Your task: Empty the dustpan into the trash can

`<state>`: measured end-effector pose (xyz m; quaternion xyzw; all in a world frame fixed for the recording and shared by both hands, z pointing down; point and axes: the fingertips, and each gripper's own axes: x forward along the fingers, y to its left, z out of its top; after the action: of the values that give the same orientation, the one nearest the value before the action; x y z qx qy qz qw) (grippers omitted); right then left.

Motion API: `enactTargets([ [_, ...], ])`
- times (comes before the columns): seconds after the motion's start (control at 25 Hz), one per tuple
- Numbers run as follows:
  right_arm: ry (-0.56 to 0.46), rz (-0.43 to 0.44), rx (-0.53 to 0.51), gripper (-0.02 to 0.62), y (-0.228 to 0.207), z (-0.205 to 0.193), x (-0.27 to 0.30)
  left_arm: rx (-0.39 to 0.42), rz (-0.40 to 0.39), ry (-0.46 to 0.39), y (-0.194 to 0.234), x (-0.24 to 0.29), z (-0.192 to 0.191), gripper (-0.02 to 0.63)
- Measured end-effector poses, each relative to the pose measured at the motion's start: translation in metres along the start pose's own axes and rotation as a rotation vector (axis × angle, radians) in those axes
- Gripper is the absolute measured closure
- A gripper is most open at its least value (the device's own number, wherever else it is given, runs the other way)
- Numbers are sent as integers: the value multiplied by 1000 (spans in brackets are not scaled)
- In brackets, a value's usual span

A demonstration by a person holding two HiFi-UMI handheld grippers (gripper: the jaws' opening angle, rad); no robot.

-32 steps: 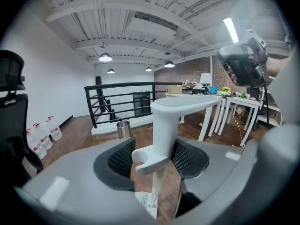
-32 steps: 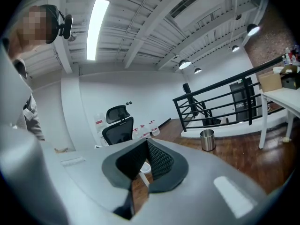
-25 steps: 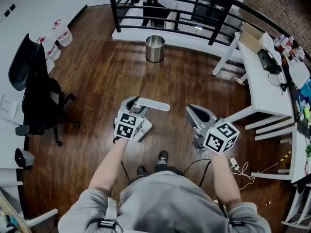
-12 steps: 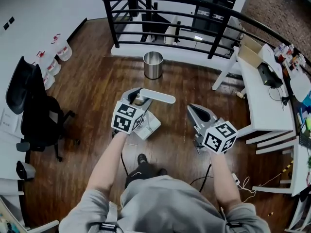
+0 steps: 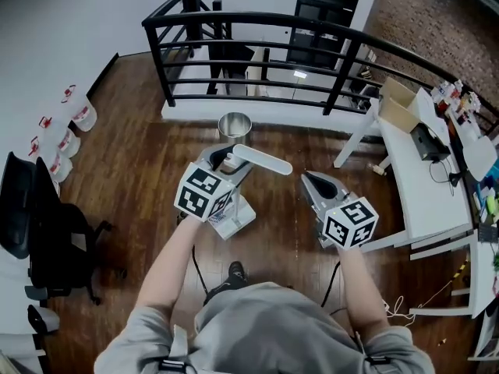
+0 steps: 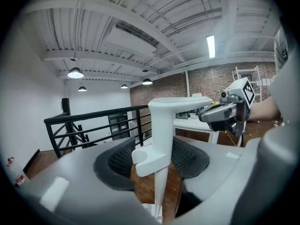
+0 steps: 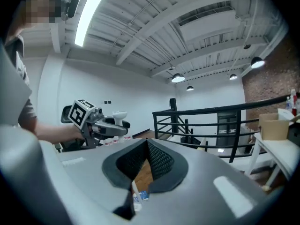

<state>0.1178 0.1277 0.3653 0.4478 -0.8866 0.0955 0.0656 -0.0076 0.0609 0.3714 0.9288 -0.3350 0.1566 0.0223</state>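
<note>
Both grippers had advanced toward the trash can [image 5: 234, 124], the left gripper [image 5: 223, 157] clamped on the handle of the dustpan [image 5: 267, 160], carried short of the can, the right gripper [image 5: 313, 184] pressed together and empty; emptying remained undone.

White dustpan [image 5: 263, 160] near steel trash can [image 5: 234, 125]

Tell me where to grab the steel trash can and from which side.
Take the trash can by its rim, probably from straight above, one jaw inside and one outside. It stands upright on the floor with its mouth open, and its round wall looks too wide to span. The right gripper is shut and would need opening first.
</note>
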Motion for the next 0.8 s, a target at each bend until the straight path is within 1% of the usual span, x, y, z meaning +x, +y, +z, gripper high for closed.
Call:
enactTargets([
  [0.08,0,-40,-35,595,-17,9,22,17,-26,-7,25,14,11,384],
  [0.16,-3,-64,-45,595,-34,17,42,32,-41,-11,48,31,24,383],
  [0.32,14,-69,-43,595,-68,21,75,54,-51,-26,84,66,53,383],
  [0.4,16,-55,-39,595,-88,23,93,69,-42,-44,103,84,73,383],
  [0.56,4,1,-49,595,-129,31,132,104,-6,-62,137,120,111,383],
  [0.8,-17,65,-39,595,-192,56,177,151,48,-45,182,177,153,383],
])
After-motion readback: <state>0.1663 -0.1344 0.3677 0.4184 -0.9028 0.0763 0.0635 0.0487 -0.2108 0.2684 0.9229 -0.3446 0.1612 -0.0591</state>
